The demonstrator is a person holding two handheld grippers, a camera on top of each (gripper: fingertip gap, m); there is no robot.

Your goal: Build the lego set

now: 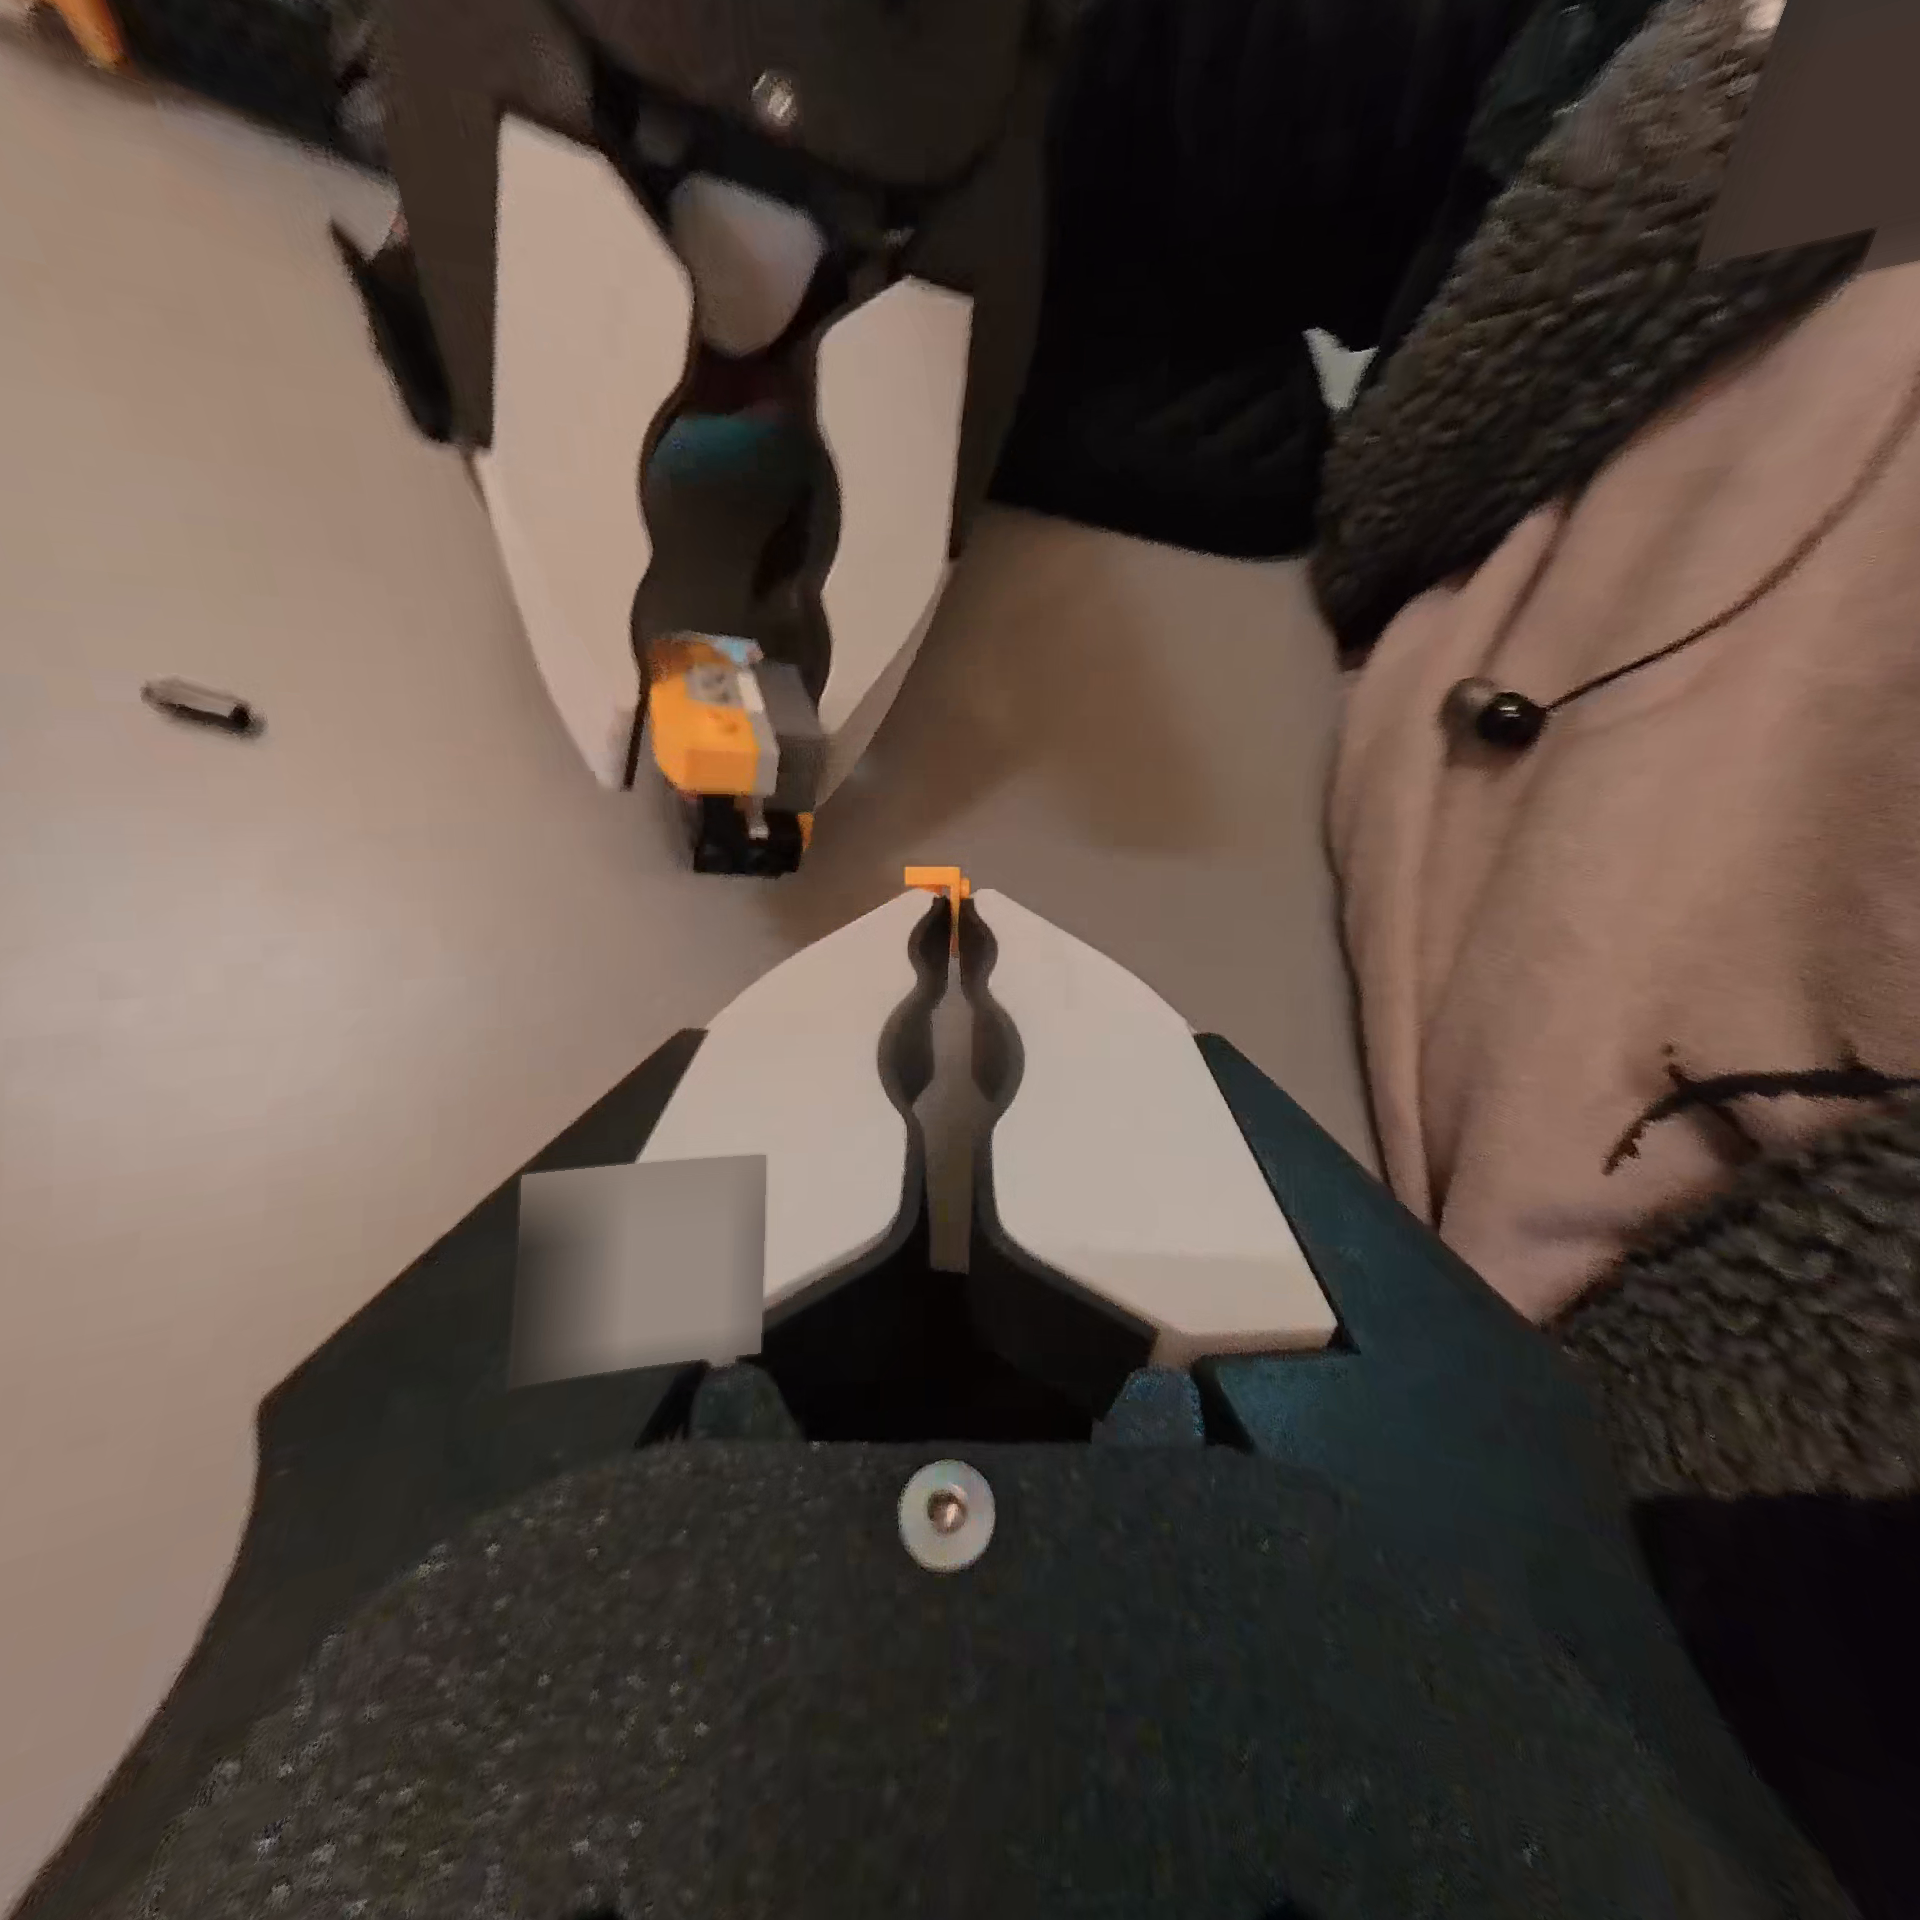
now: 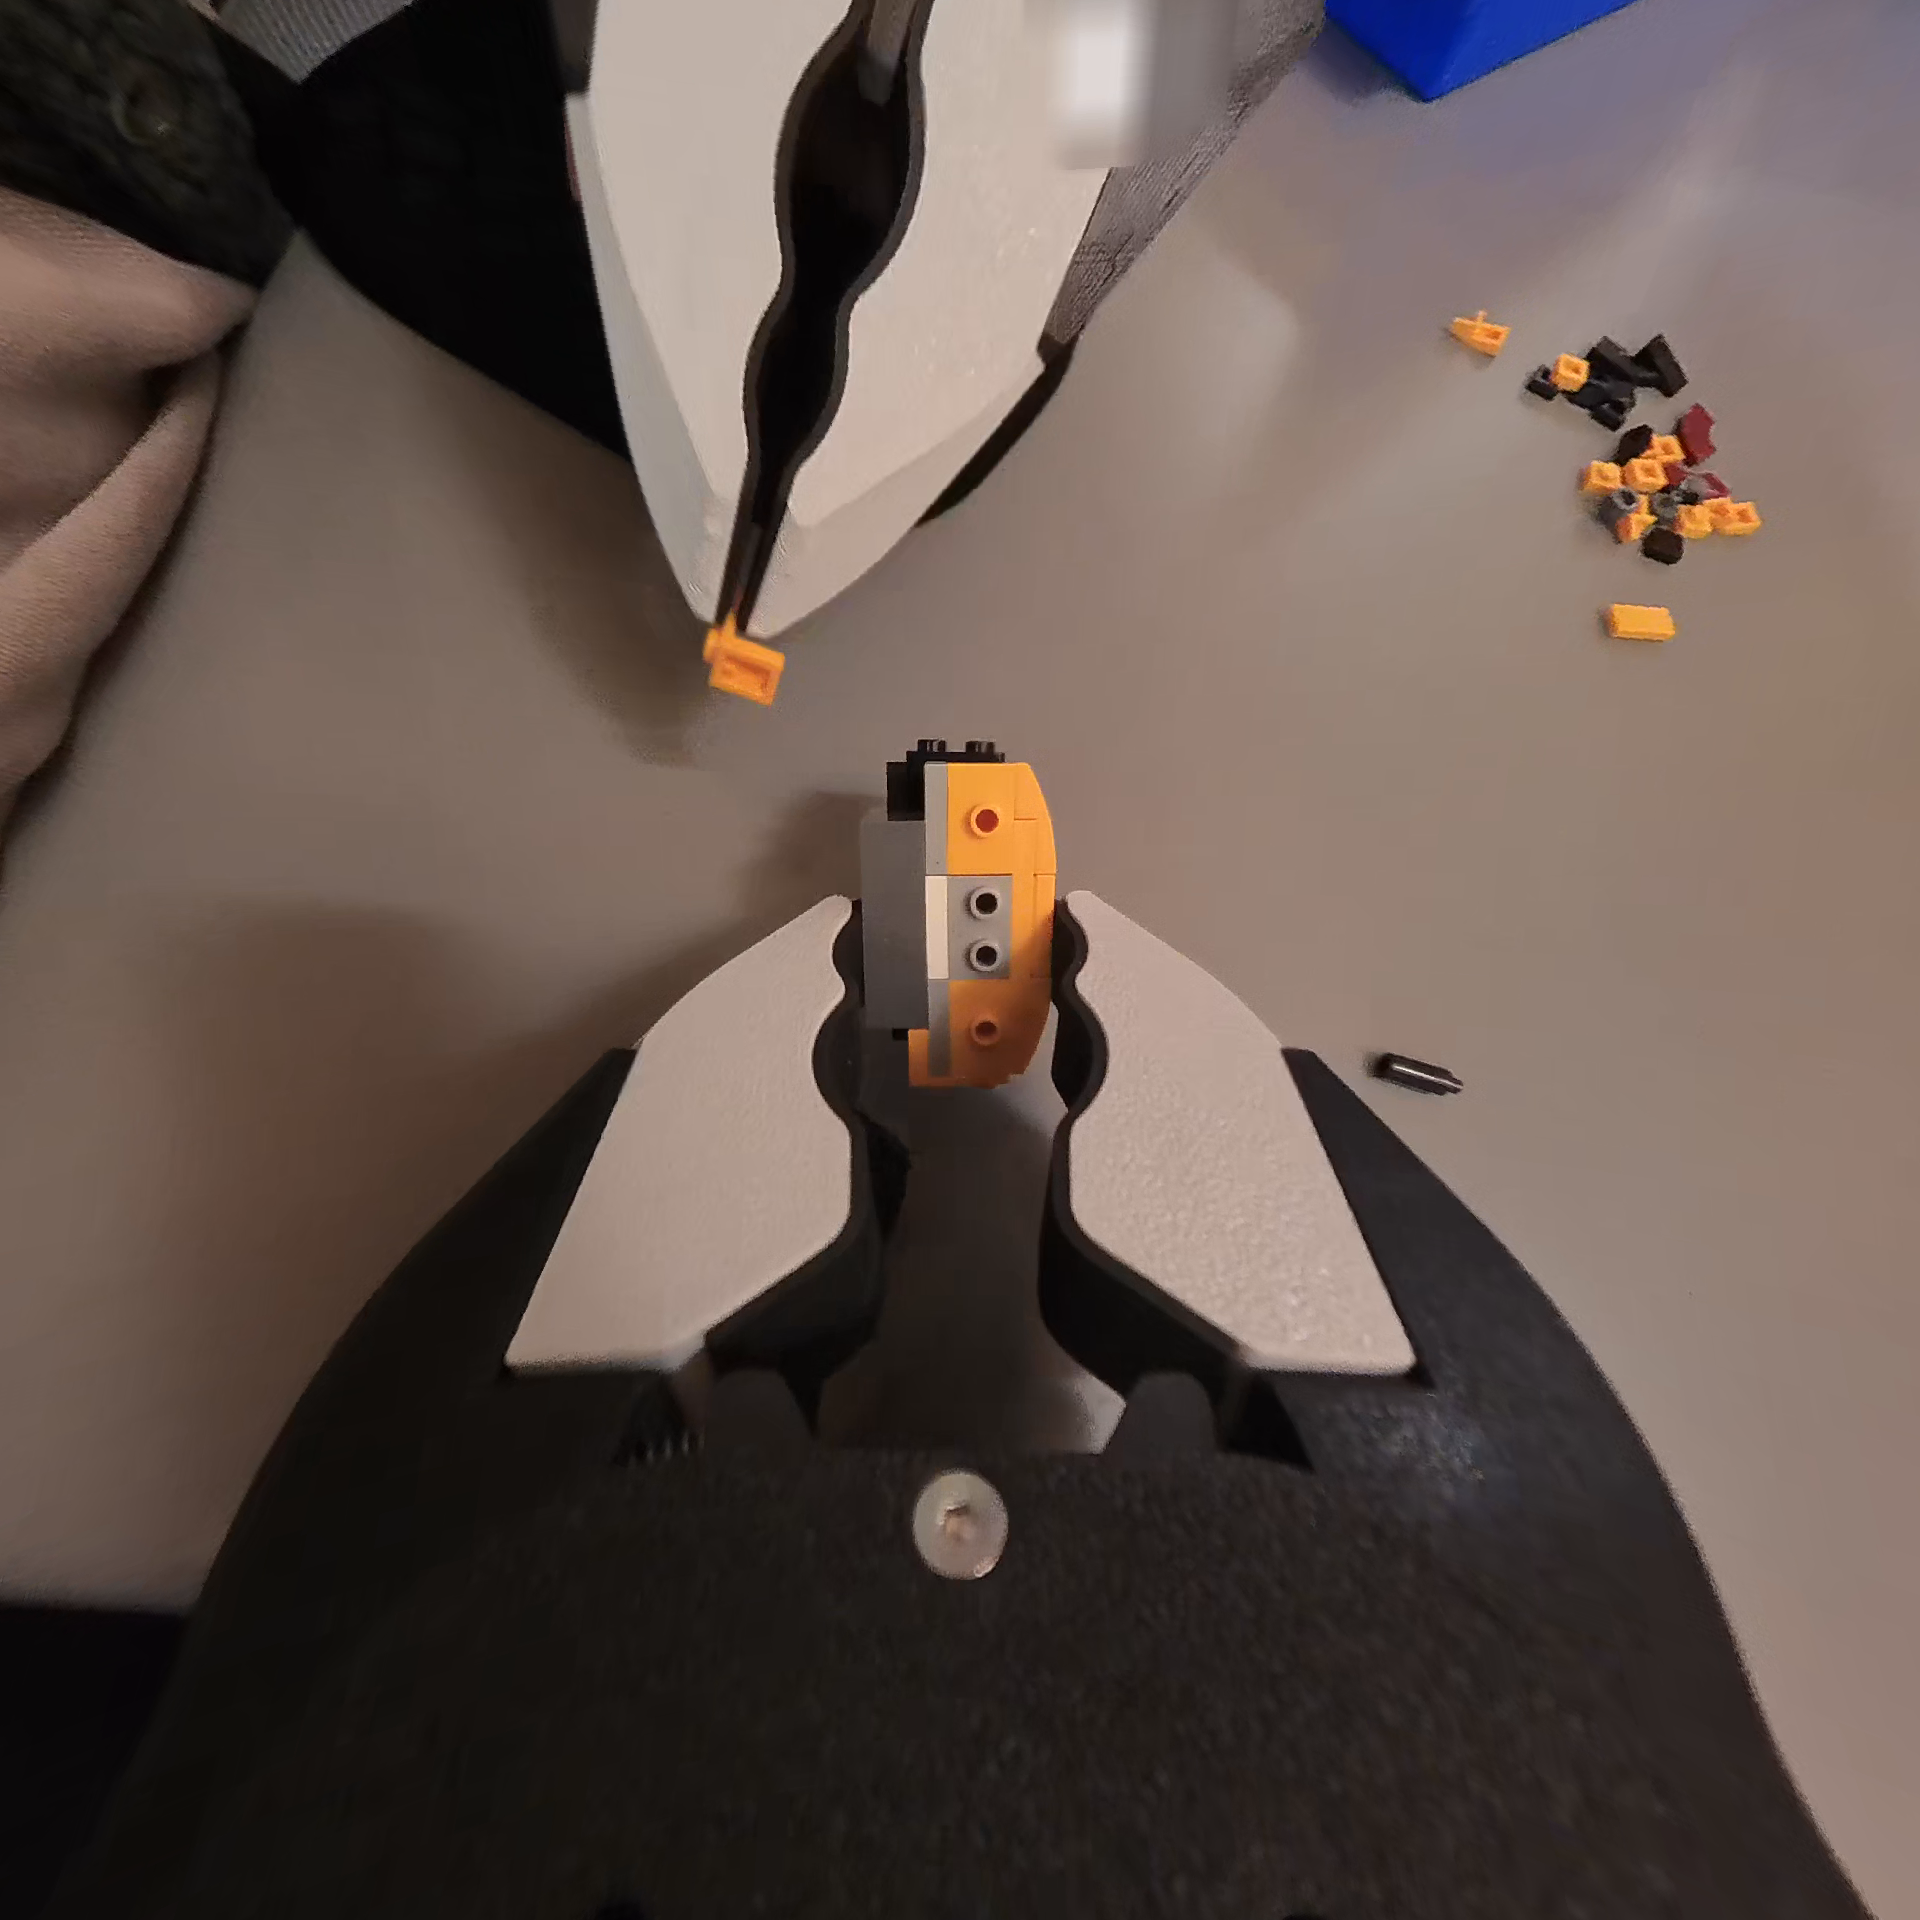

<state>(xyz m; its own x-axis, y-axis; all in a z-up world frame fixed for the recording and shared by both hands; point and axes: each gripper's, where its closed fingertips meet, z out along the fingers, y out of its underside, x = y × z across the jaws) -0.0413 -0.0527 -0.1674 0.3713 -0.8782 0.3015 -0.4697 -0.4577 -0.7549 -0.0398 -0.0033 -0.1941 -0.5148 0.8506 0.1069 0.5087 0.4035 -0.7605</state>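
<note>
My left gripper [image 1: 954,906] is shut on a small orange plate piece [image 1: 935,881] that sticks out past its tips; it also shows in the right wrist view [image 2: 744,665], at the tip of the left gripper [image 2: 746,613]. My right gripper [image 2: 956,914] is shut on the orange, grey and black lego build [image 2: 961,914], held above the table. In the left wrist view the right gripper [image 1: 727,769] faces mine with the build [image 1: 732,753] at its tip. The orange piece is apart from the build, a short way off its black end.
A pile of several loose orange, black and dark red pieces [image 2: 1652,457] lies on the grey table [image 2: 1247,675] at the right, with single orange pieces [image 2: 1640,621] [image 2: 1481,332] beside it. A small black pin [image 2: 1418,1072] lies near my right finger. A blue box [image 2: 1455,42] stands far right. A person's pink sleeve [image 1: 1662,779] is at the table edge. My hands' fingertips stand some 6 centimeters from each other.
</note>
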